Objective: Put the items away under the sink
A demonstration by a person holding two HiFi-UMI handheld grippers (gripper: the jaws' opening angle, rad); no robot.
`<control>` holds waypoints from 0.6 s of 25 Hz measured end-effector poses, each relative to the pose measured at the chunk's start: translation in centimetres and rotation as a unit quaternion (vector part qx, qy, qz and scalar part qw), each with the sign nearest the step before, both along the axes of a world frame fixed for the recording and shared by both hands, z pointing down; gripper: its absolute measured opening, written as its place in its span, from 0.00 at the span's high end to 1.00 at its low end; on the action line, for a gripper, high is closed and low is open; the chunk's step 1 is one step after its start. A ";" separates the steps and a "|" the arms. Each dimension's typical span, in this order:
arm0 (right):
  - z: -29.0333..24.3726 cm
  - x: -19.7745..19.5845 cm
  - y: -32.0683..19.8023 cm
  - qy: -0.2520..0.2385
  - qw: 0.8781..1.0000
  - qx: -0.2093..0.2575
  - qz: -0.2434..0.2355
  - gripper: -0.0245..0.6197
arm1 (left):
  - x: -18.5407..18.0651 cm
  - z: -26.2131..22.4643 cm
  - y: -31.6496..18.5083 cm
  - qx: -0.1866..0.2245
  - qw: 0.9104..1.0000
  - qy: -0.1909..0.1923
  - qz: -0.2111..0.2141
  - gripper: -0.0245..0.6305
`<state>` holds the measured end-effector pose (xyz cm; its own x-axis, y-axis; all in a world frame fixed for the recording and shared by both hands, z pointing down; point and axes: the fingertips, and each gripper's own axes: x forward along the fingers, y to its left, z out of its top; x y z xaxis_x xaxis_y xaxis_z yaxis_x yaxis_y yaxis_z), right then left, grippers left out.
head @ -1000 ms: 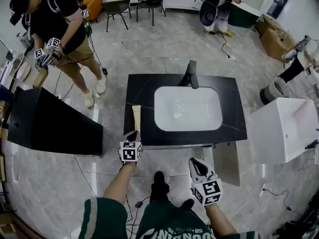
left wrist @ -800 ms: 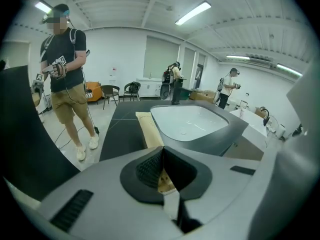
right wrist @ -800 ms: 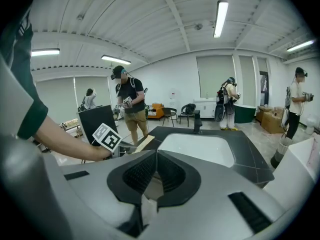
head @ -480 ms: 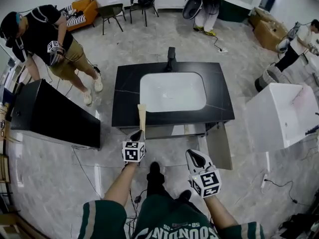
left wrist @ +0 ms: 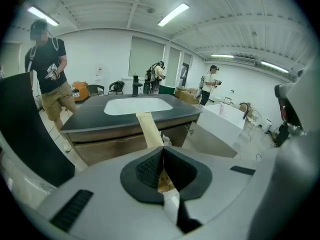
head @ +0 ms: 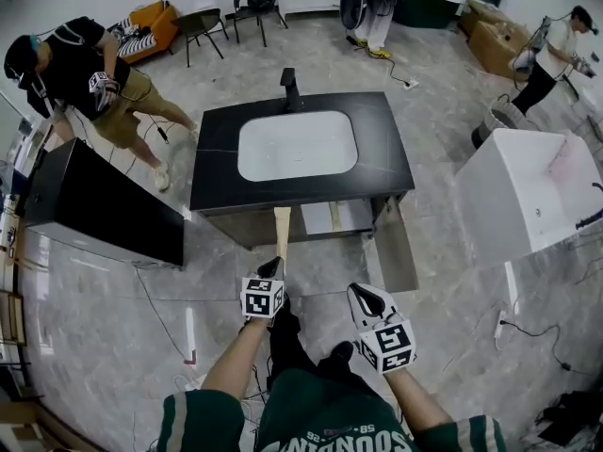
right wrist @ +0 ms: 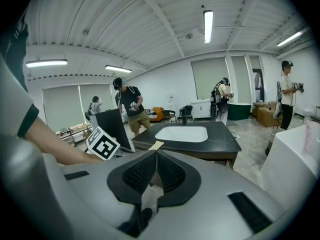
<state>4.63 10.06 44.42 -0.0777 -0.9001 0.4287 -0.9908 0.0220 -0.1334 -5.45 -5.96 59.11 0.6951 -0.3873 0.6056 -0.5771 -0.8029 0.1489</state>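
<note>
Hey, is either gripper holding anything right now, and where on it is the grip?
The left gripper is shut on the near end of a long pale flat stick, which points toward the sink cabinet. The right gripper is shut and empty.

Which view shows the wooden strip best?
Head view: the strip shows at full length, running from the left tool toward the vanity. The left gripper view shows it foreshortened, clamped between shut jaws. The right gripper view catches only its tip.
</note>
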 end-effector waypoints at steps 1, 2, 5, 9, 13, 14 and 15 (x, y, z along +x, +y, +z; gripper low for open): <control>0.2 0.2 0.9 0.000 1.000 -0.002 -0.001 0.90 | 0.5 0.3 1.6 -0.003 1.000 -0.002 0.004 0.94; 0.3 0.5 1.7 0.000 1.000 -0.002 -0.002 0.90 | 1.0 0.5 3.1 -0.006 1.000 -0.001 0.008 0.94; 0.7 1.3 3.4 -0.003 1.000 -0.002 0.004 0.90 | 2.8 1.4 6.8 -0.014 1.000 0.003 0.022 0.94; 2.0 3.1 3.7 -0.007 1.000 -0.004 0.018 0.90 | 5.8 2.7 9.6 -0.028 0.999 0.009 0.037 0.94; 3.8 5.2 2.1 -0.014 0.999 -0.004 0.031 0.90 | 8.1 5.0 8.9 -0.038 0.999 0.010 0.033 0.94; 4.3 6.0 1.6 -0.013 0.999 -0.002 0.034 0.90 | 8.9 5.8 8.3 -0.040 0.999 0.010 0.032 0.94; 4.7 6.8 1.0 -0.012 0.999 0.000 0.037 0.90 | 9.8 6.7 7.8 -0.043 0.999 0.009 0.032 0.94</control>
